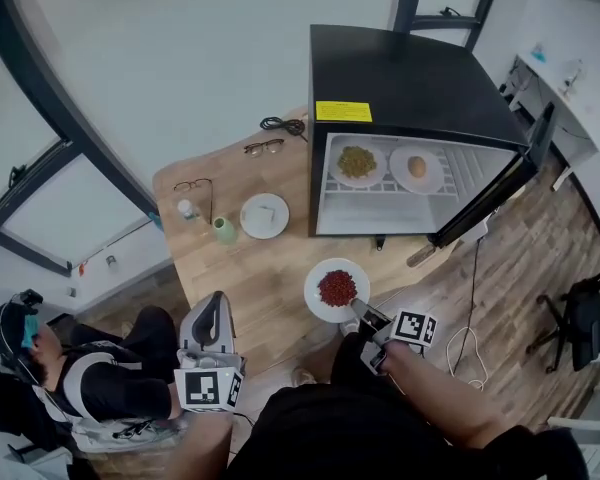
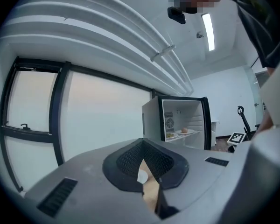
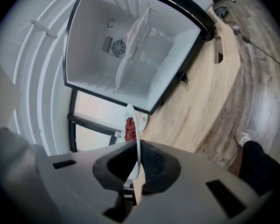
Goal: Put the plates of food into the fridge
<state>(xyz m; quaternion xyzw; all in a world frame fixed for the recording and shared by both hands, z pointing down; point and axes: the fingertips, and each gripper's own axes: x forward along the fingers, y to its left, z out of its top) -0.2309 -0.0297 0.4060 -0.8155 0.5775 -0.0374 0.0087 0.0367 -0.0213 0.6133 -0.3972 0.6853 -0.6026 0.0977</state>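
The right gripper (image 1: 360, 314) pinches the near rim of the plate of red food (image 1: 335, 288). That plate is at the front edge of the wooden table (image 1: 270, 278), just before the open fridge (image 1: 410, 78) and outside it. Whether it rests on the wood or hangs above it I can't make out. In the right gripper view its rim runs edge-on between the jaws. On the fridge shelf a plate of green food (image 1: 357, 163) and a plate with a round tan piece (image 1: 417, 167) stand side by side. The left gripper (image 1: 213, 308) hangs low, well apart from them, jaws pressed together on nothing. An empty plate (image 1: 264, 215) lies left of the fridge
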